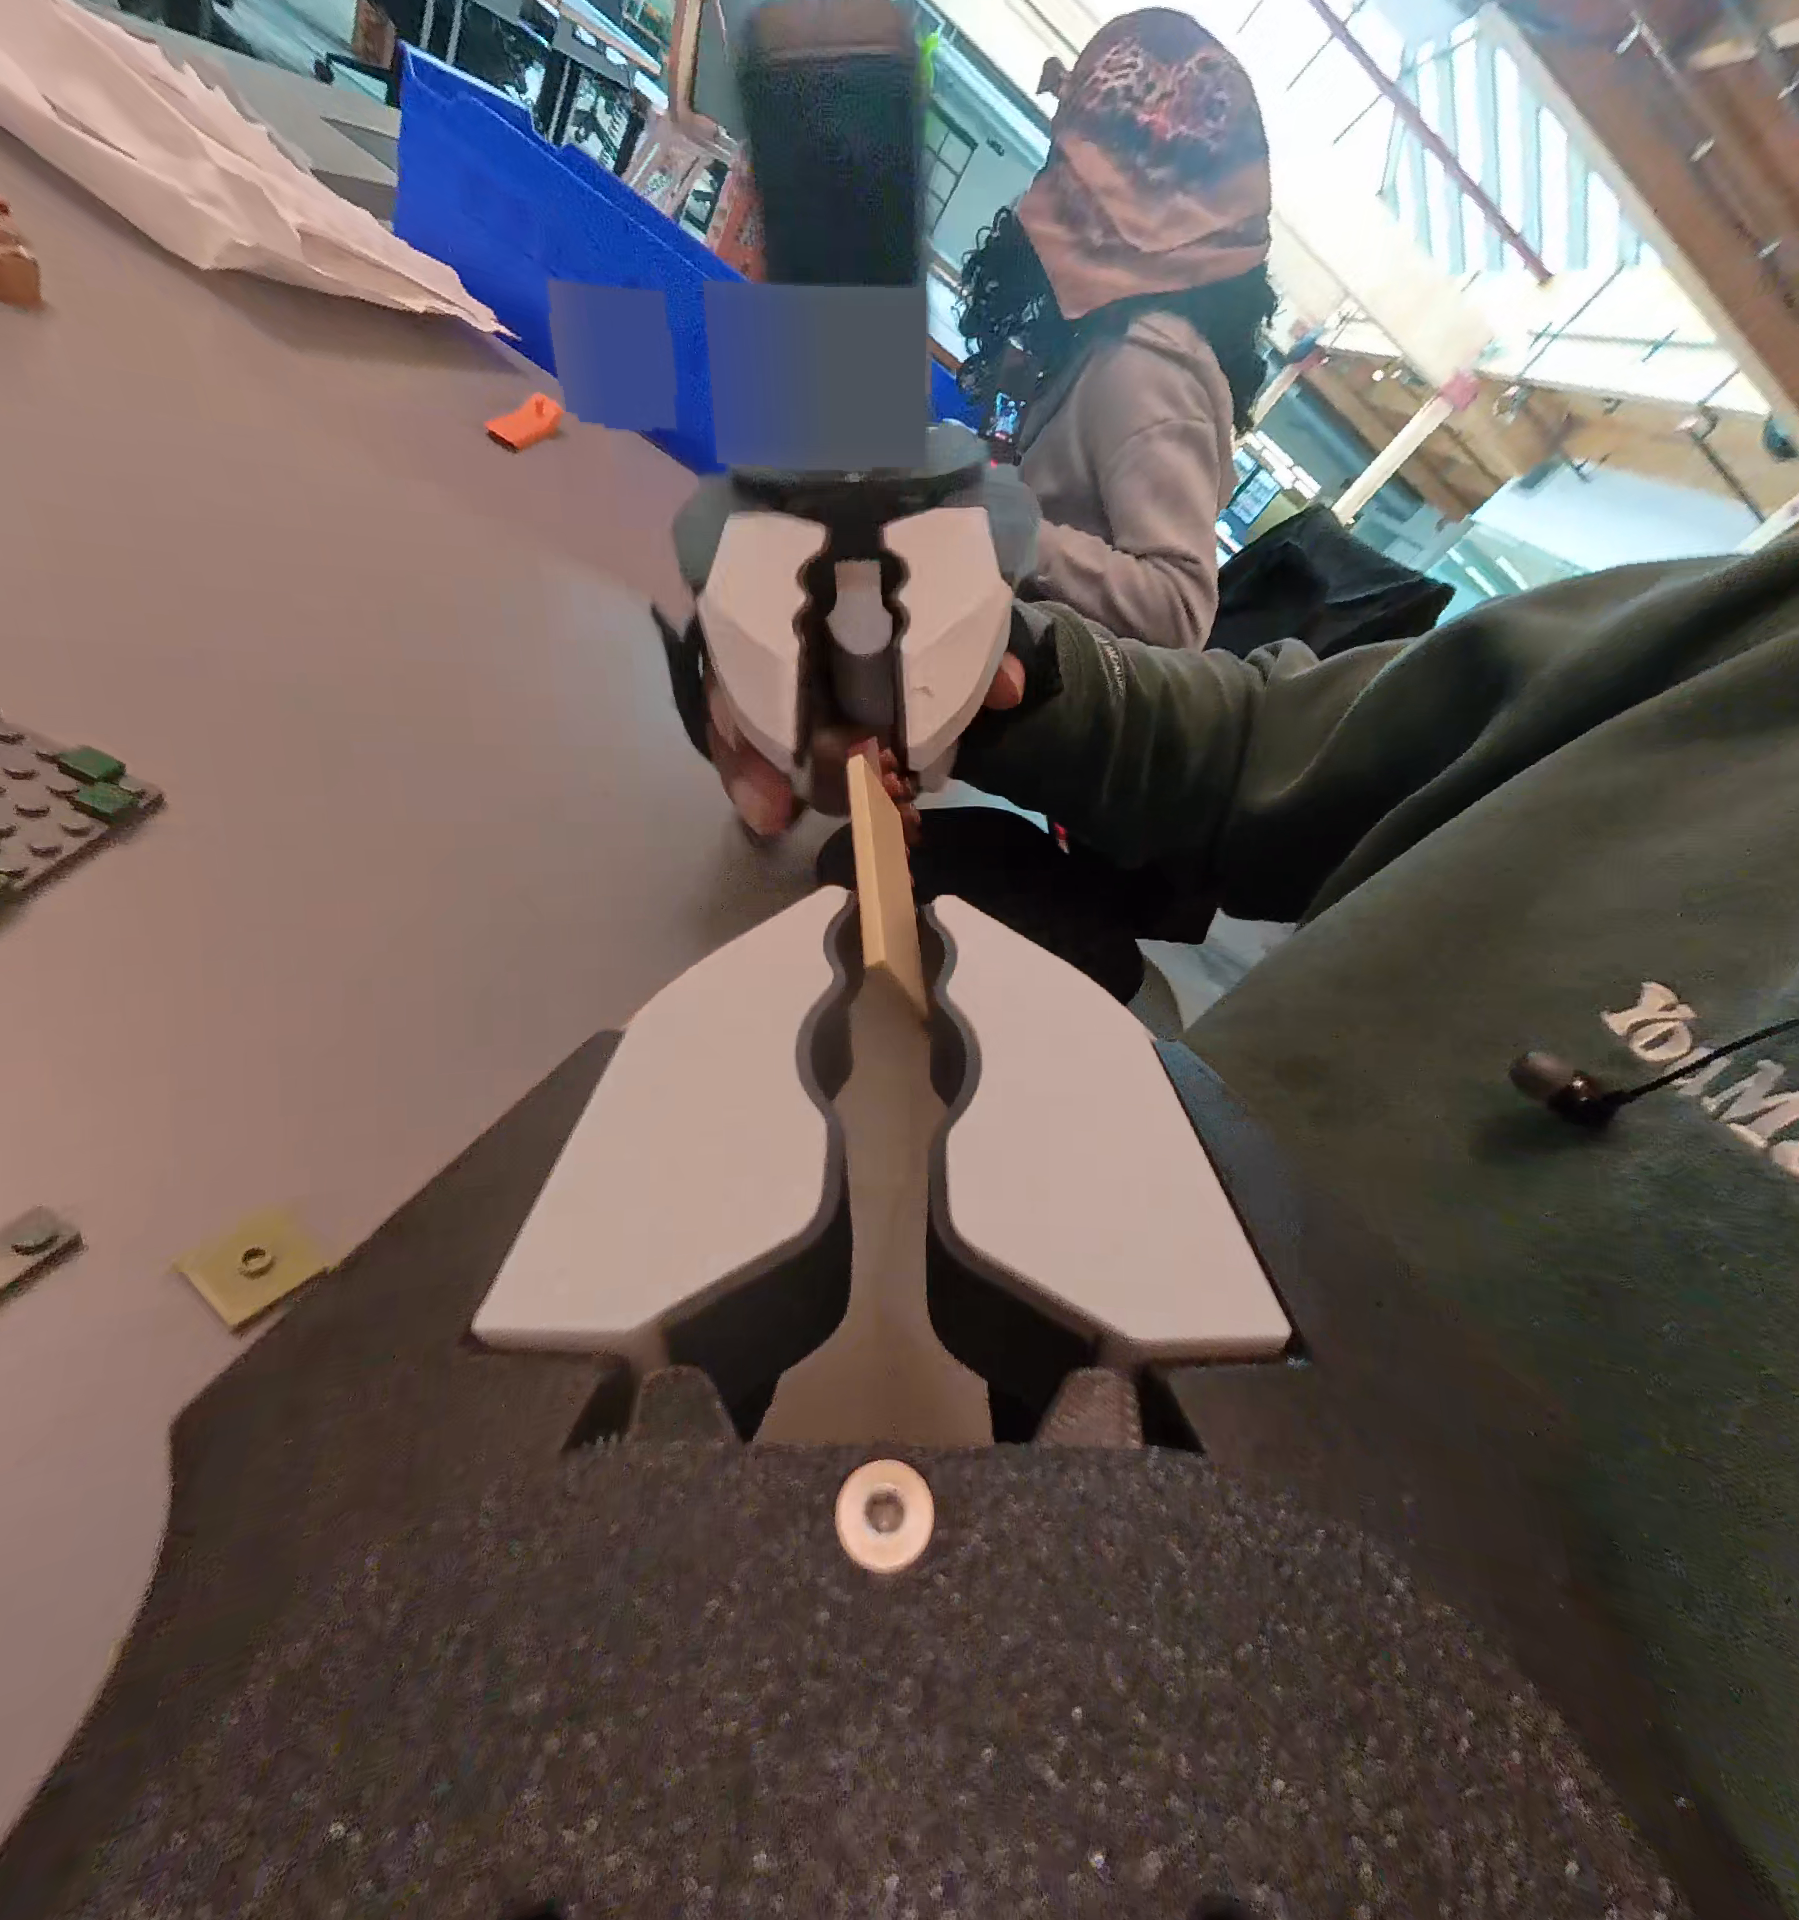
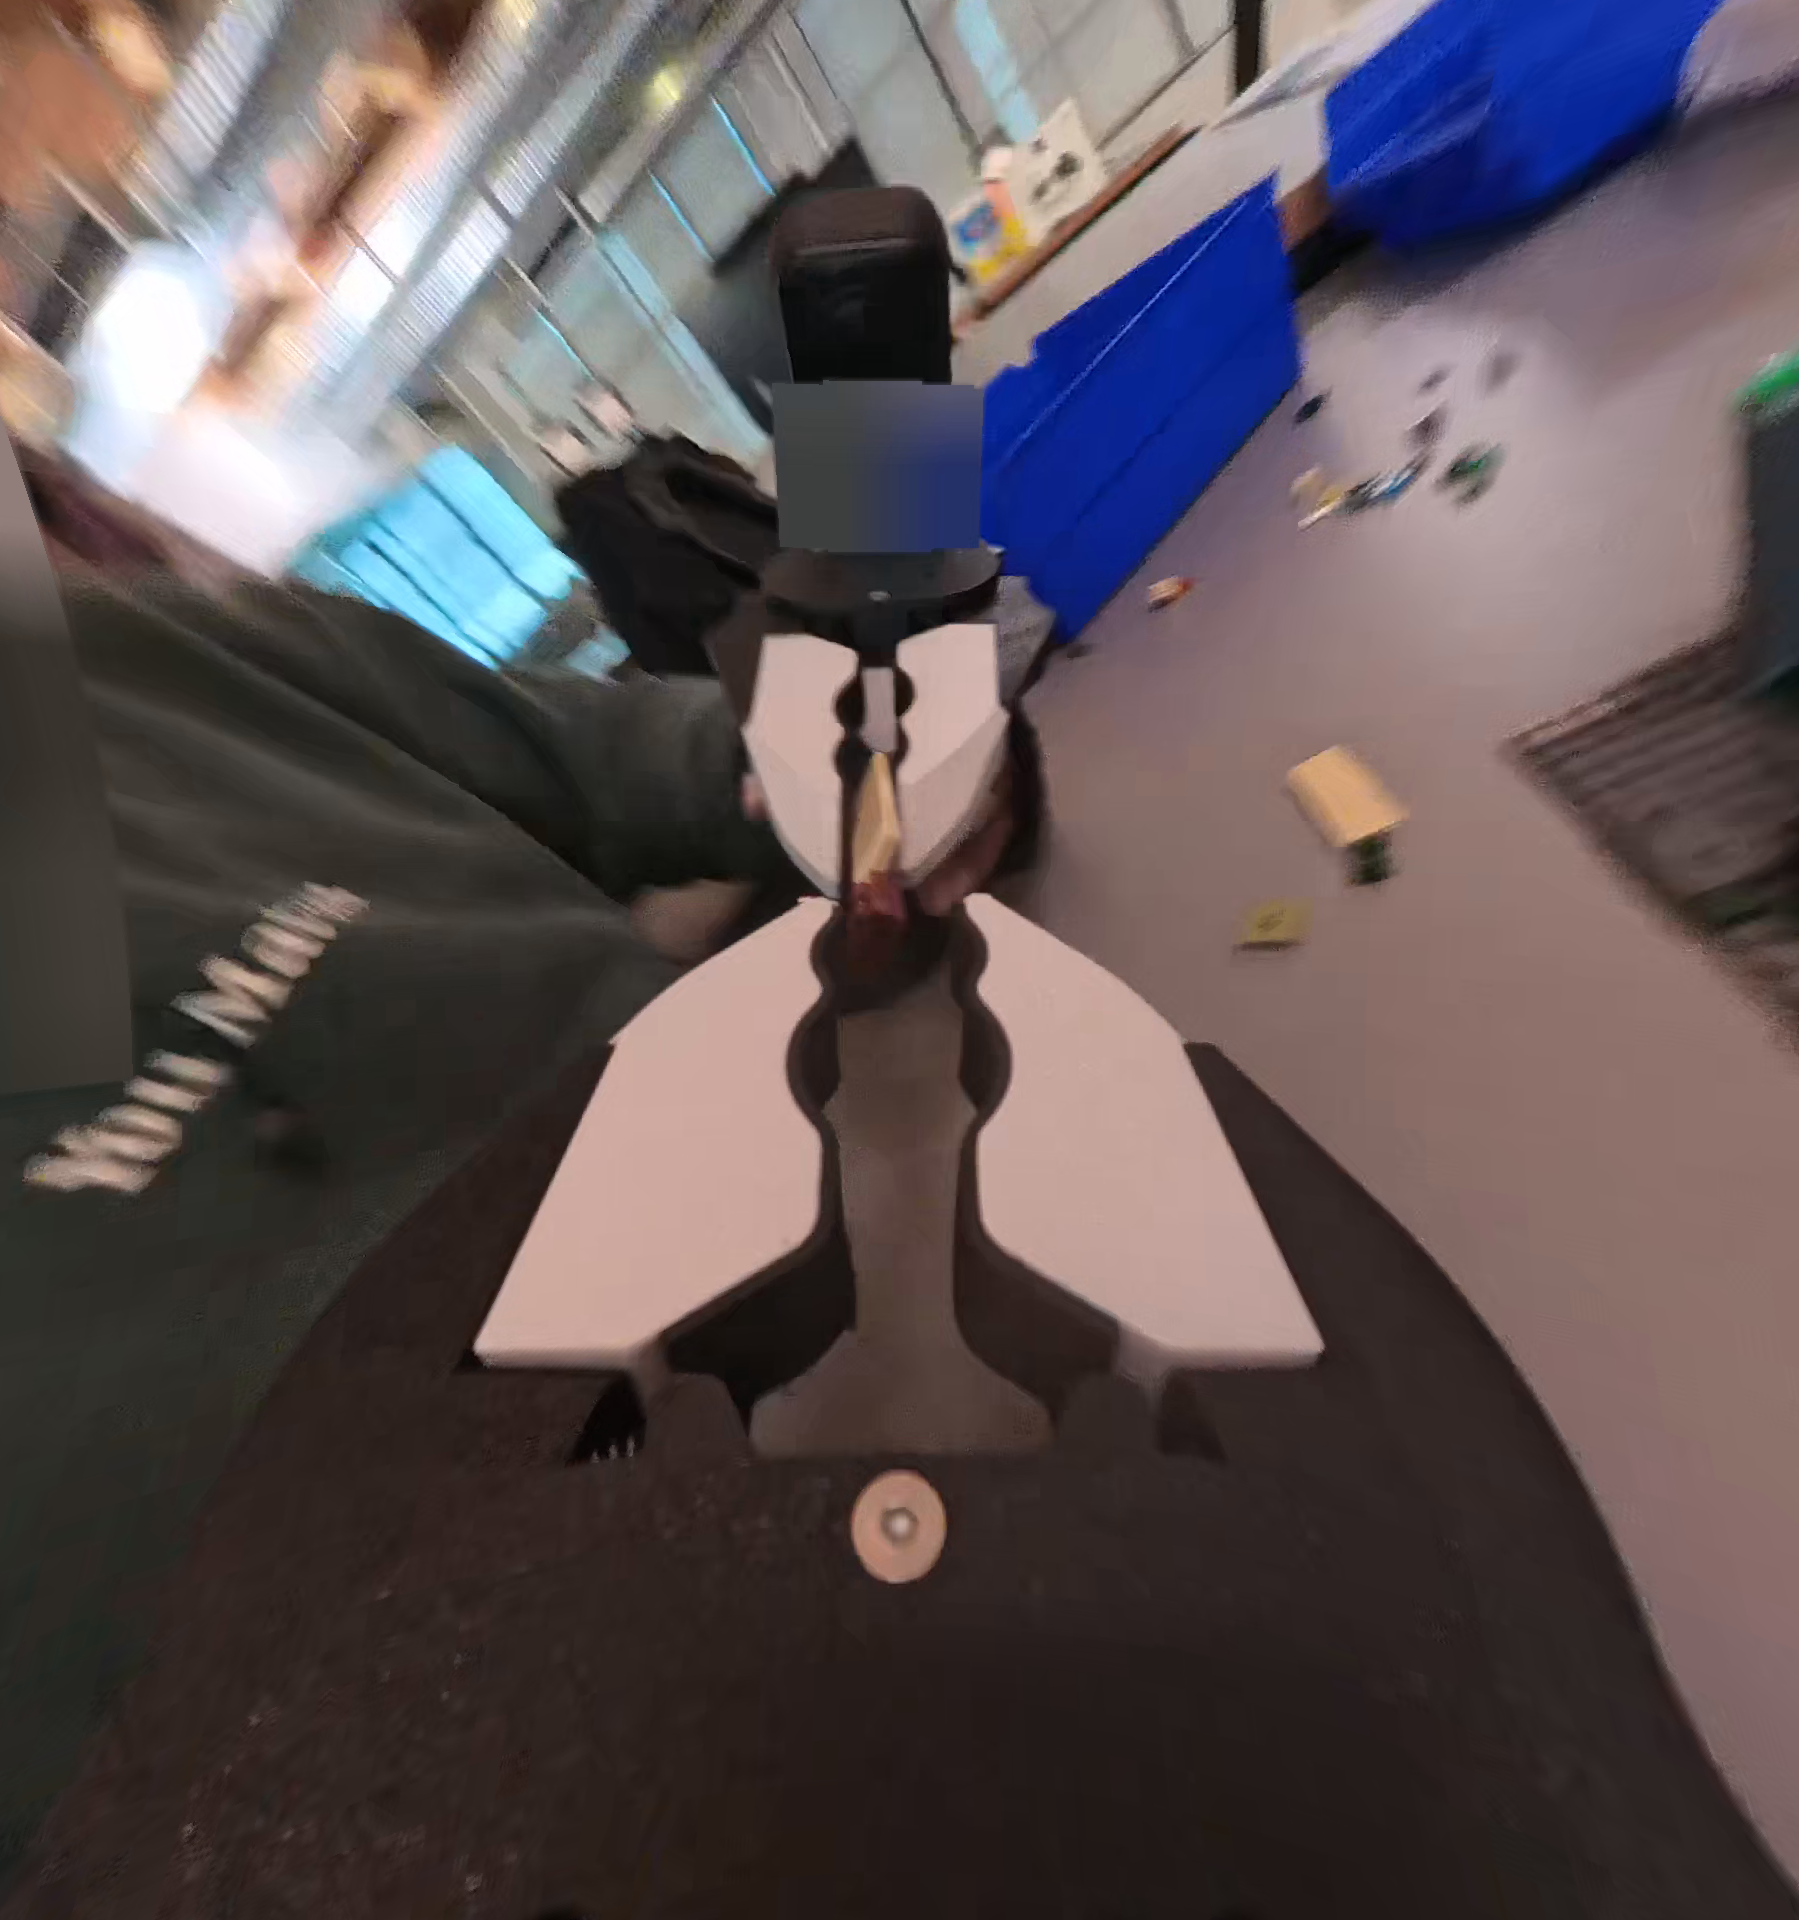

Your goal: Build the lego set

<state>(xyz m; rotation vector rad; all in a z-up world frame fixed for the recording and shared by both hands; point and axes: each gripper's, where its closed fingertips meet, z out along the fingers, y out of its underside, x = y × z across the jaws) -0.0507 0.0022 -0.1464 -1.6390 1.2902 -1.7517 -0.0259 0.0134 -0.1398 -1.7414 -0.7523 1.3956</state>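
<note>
My left gripper (image 1: 884, 914) is shut on a flat tan plate (image 1: 887, 883), held on edge and pointing away. Facing it tip to tip, my right gripper (image 1: 864, 784) is shut on a small reddish-brown piece (image 1: 905, 805) that touches the plate's far end. In the blurred right wrist view, my right gripper (image 2: 890, 914) holds the brown piece (image 2: 872, 902) against the tan plate (image 2: 879, 821), which sits in the left gripper (image 2: 869, 878). Both are held up in the air above the grey table (image 1: 355, 644).
A grey baseplate with green tiles (image 1: 33, 821) lies at the left. Loose pieces on the table: an olive tile (image 1: 251, 1262), a grey plate (image 1: 7, 1257), an orange piece (image 1: 526, 421), a tan brick (image 2: 1342, 795). Blue bins (image 1: 521, 239) and paper (image 1: 199, 156) stand behind. Another person (image 1: 1134, 436) sits beyond.
</note>
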